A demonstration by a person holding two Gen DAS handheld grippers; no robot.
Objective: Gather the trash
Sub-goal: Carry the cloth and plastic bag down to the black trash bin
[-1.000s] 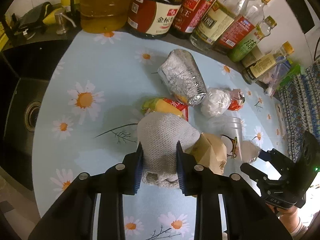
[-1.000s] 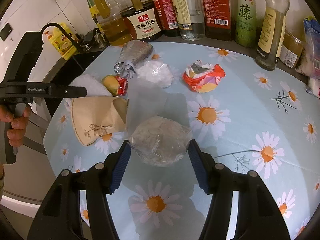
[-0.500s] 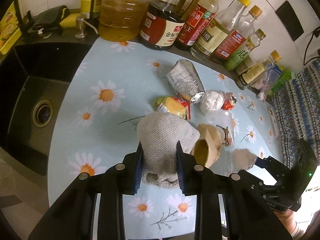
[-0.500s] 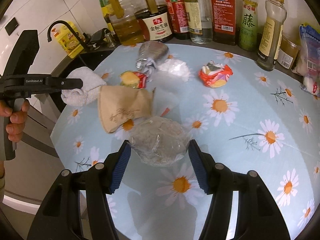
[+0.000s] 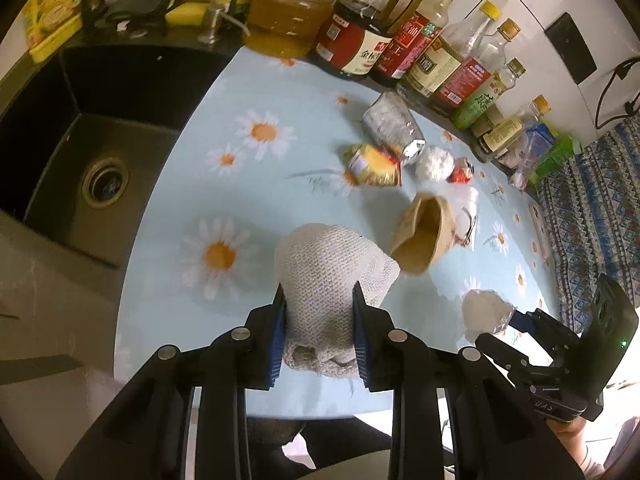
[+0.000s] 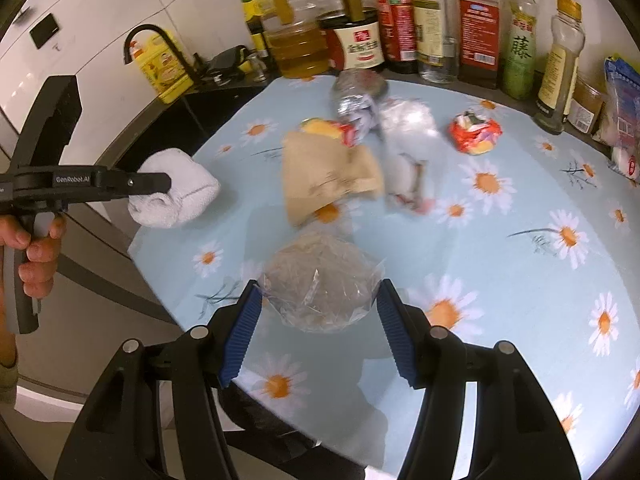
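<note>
**Ops:** Where are we on the trash pickup?

**Me:** Both of my tools are loaded. My left gripper (image 5: 320,334) is squeezed as tight as it goes on a rolled grey knitted cloth (image 5: 330,276), which hangs above the near edge of the daisy tablecloth (image 5: 280,92). My right gripper (image 6: 318,320) is partly closed, its blue pads pressed against a crumpled clear plastic bag (image 6: 320,280) with something greyish inside. That one also sits over the near edge.

**Ops:** So which step is that?

**Me:** I'd call it the carry: two pieces lifted, neither dropped yet. I can't see a bin in either view, so I can't say where they go.

**Ops:** What's still on the table?

**Me:** A brown paper bag (image 5: 426,236) lying open on its side, a yellow-and-red snack wrapper (image 5: 374,162), a silver foil pouch (image 5: 394,128), a white wad (image 5: 434,162) and a red crumpled wrapper (image 6: 476,132). They're bunched together near the sauce bottles (image 5: 420,52).

**Ops:** Next move?

**Me:** Keep both grips firm until I'm over a container, then release. The plastic looks slippery and loosely pinched, so I'd avoid jerking it. After that, back for the paper bag.
</note>
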